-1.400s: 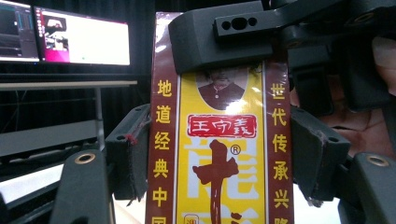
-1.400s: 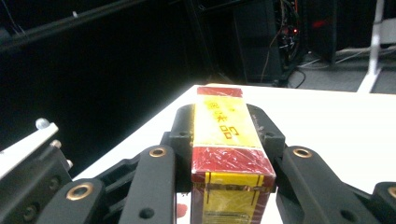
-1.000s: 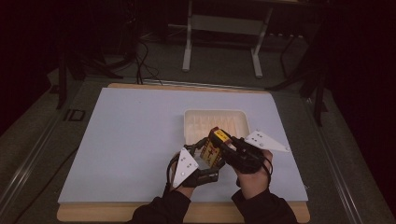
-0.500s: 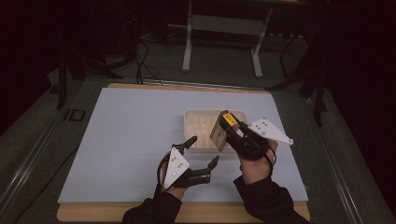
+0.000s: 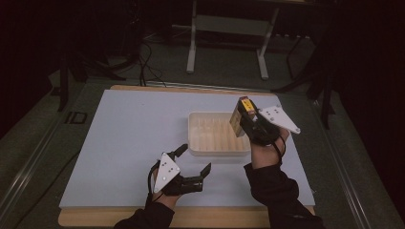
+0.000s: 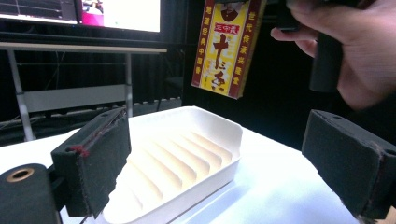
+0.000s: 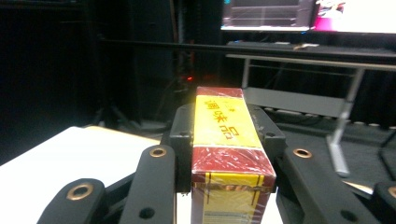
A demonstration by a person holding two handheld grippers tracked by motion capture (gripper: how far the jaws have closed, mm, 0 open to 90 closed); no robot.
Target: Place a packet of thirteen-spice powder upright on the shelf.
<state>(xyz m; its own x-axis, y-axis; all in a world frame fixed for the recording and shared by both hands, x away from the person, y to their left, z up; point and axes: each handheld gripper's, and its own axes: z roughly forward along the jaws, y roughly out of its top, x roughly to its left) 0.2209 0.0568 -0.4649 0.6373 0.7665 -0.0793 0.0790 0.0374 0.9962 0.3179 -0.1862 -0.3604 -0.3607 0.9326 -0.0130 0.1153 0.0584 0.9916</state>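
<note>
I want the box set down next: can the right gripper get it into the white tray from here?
Probably yes. The right gripper holds the box up at the white tray's right edge; the tray looks empty, and the left gripper sits in front of it.

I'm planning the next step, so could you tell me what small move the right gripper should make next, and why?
Probably lower the box into the white tray: the right gripper holds it raised over the tray's right edge, and the left gripper, fingers just opened, has nothing between them.

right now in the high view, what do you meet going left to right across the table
left gripper, jaws open → white ridged tray → yellow and red box → right gripper, shut on the box, its grey plate farthest right
</note>
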